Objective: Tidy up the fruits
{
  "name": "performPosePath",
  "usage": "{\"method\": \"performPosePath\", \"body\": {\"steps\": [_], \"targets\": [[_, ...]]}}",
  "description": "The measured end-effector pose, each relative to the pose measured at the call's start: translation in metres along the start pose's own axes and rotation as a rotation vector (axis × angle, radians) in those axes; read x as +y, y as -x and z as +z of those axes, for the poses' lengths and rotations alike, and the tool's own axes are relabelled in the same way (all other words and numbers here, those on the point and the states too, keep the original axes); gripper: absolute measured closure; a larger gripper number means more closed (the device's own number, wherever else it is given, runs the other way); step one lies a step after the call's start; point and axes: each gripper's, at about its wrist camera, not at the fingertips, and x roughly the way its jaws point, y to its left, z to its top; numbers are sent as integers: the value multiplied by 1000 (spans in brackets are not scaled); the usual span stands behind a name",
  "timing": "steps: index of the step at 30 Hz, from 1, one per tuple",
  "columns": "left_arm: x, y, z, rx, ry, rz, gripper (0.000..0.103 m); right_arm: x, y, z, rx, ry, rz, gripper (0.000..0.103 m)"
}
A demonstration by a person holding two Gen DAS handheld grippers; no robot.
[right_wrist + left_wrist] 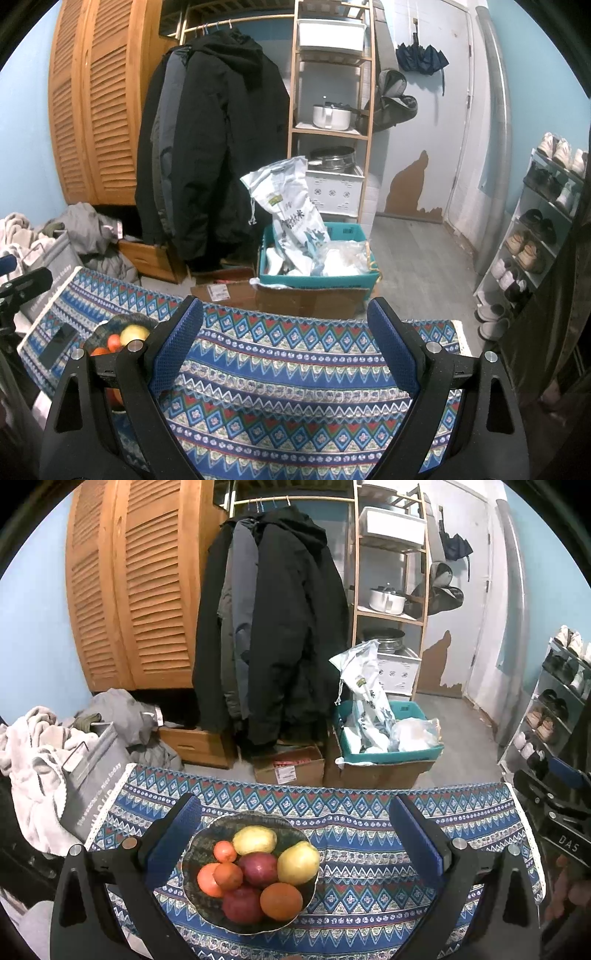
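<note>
A dark patterned bowl (192, 882) sits on the blue patterned tablecloth (362, 867) and holds several fruits: two yellow ones (297, 862), two dark red ones (258, 868) and several orange ones (281, 901). My left gripper (295, 823) is open and empty, just above and behind the bowl, its left finger (173, 834) beside the bowl's left rim. My right gripper (286, 332) is open and empty over bare cloth (295, 387). The bowl (110, 325) shows at the left of the right wrist view, partly hidden by the left finger (177, 343).
A grey laundry bin (92, 775) with towels stands left of the table. Beyond the table's far edge are cardboard boxes (291, 768), a teal crate (391, 753) with bags, hanging coats (273, 627), a wooden shelf (391, 572) and a shoe rack (554, 709) at right.
</note>
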Motion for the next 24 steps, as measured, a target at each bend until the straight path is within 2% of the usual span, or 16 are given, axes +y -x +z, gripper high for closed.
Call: {"method": "performPosePath", "body": {"steps": [24], "targets": [[2,1,-2,-9,6,-1,1,-4,2,-6,0,0,-3,14]]}}
